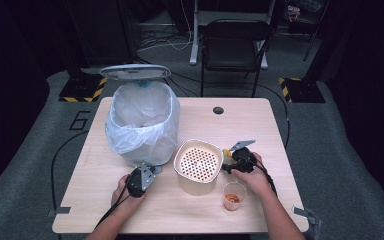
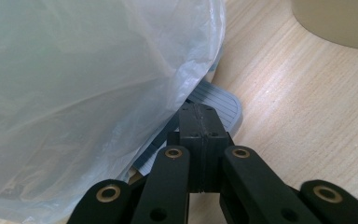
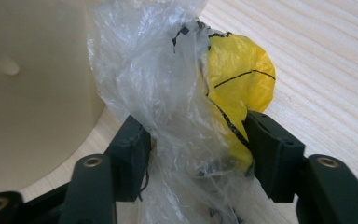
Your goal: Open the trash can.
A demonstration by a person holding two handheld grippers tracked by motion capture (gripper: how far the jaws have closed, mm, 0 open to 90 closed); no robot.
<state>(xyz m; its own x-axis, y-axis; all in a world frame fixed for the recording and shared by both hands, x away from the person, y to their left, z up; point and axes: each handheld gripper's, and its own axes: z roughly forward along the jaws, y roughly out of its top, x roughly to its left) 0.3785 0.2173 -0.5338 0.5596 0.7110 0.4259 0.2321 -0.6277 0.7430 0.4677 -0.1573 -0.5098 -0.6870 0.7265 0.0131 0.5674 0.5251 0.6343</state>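
Observation:
A crumpled clear plastic wrapper [image 3: 168, 93] with a yellow piece [image 3: 237, 79] lies on the table beside the cream container [image 3: 28, 93]. My right gripper [image 3: 198, 140] is shut on it, one pad against the clear film and the other against the yellow part. From above, the right gripper [image 1: 232, 159] sits just right of the cream perforated container [image 1: 197, 162], with the yellow scrap [image 1: 226, 152] at its tip. My left gripper [image 2: 200, 116] is shut on nothing, its tips over the grey foot pedal [image 2: 221, 100] of the bag-lined bin [image 1: 142, 120]. In the high view the left gripper [image 1: 150, 171] rests at the bin's base.
The bin's lid [image 1: 135, 71] stands raised behind it. A small clear cup [image 1: 234, 196] with orange contents stands near the front edge, under the right hand. The wooden table [image 1: 260, 125] has a cable hole at the back. A folding chair stands beyond the table.

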